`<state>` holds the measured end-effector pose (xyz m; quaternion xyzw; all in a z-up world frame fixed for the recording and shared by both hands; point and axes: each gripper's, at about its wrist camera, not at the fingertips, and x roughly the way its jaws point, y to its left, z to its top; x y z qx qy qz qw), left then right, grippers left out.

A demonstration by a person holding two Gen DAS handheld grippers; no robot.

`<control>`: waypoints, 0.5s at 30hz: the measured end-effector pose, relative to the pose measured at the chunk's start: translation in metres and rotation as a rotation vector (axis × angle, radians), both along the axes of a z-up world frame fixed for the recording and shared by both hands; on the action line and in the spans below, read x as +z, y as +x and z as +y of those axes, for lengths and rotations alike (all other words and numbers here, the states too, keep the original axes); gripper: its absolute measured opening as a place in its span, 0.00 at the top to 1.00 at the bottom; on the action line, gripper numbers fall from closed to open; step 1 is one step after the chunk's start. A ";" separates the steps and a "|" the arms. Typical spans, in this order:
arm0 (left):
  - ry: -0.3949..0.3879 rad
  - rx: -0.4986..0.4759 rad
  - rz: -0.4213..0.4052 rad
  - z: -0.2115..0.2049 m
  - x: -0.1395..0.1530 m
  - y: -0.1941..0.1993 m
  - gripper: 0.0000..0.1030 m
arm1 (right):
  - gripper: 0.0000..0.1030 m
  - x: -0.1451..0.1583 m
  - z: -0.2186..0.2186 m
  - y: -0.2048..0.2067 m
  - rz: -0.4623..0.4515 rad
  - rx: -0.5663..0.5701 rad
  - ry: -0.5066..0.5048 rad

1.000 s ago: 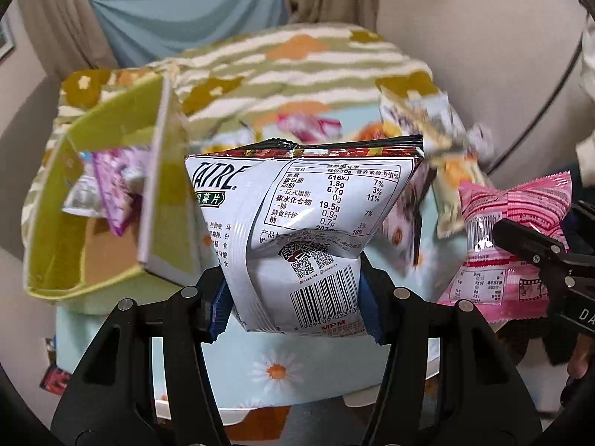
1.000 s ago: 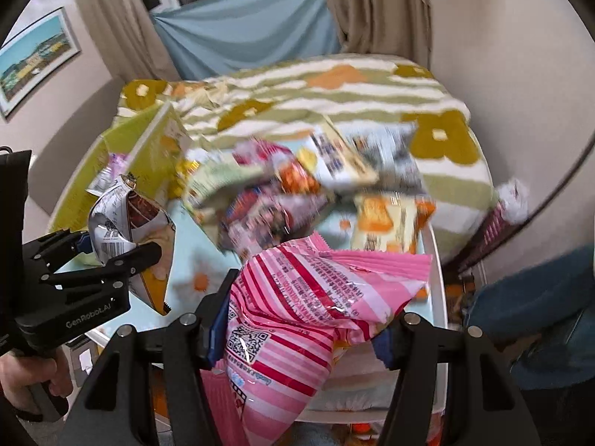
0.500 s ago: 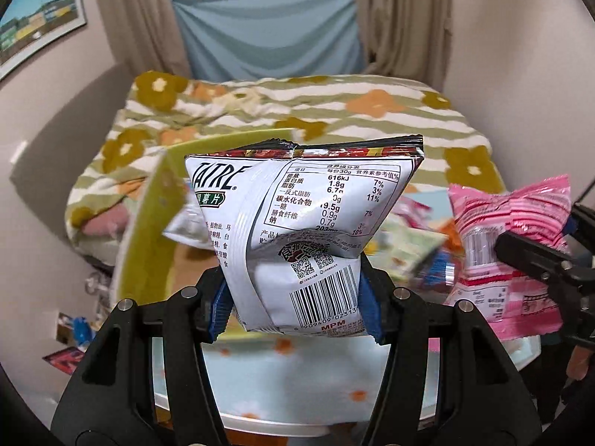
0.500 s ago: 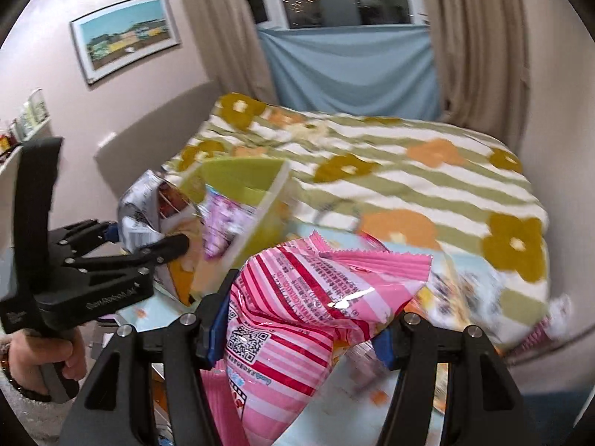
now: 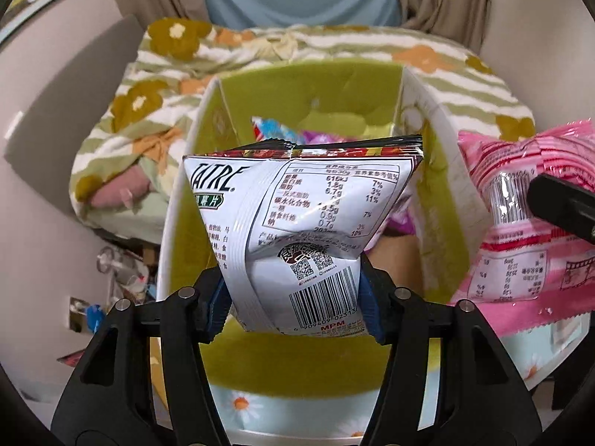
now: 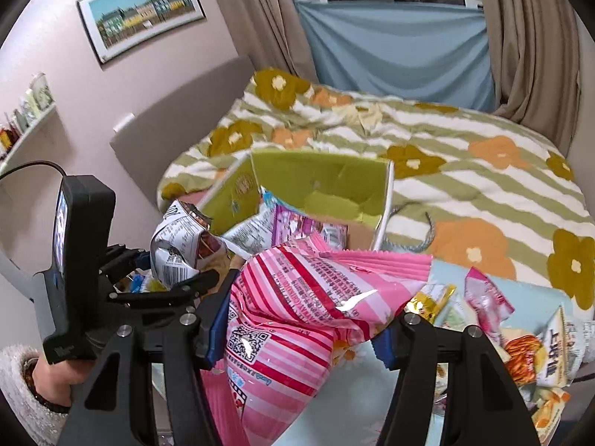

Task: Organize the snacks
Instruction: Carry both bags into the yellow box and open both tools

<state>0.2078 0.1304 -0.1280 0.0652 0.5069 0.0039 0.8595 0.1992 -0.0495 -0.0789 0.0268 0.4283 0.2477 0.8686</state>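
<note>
My left gripper [image 5: 293, 304] is shut on a white chip bag [image 5: 297, 223] with a barcode and holds it above the open green box [image 5: 308, 93]. The box holds several snack packets [image 5: 282, 133]. My right gripper [image 6: 305, 334] is shut on a pink striped snack bag [image 6: 297, 316], just right of the box. The pink bag also shows at the right of the left wrist view [image 5: 520, 241]. The left gripper with the white bag [image 6: 178, 249] shows at the left of the right wrist view, at the box's [image 6: 319, 182] near edge.
More snack packets [image 6: 520, 334] lie on the light blue daisy tablecloth [image 6: 372, 390] at the right. A bed with a striped flowered blanket [image 6: 446, 148] stands behind the table. Wall and headboard are at the left.
Both grippers have swung left with their bags, from over the snack pile to the green box. The left one now faces straight into the box opening.
</note>
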 end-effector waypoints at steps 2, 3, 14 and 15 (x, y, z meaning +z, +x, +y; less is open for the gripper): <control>0.012 0.012 -0.009 0.004 -0.008 0.001 0.06 | 0.45 -0.010 0.006 0.006 0.024 -0.012 -0.019; -0.004 0.010 -0.030 0.006 -0.010 -0.002 0.00 | 0.45 -0.012 0.007 0.008 0.032 -0.015 -0.023; -0.056 0.077 -0.026 0.022 -0.002 -0.029 0.00 | 0.44 -0.024 0.012 0.022 0.056 0.035 -0.068; -0.057 0.092 -0.028 0.025 0.001 -0.032 0.00 | 0.44 -0.025 0.016 0.024 0.058 0.048 -0.066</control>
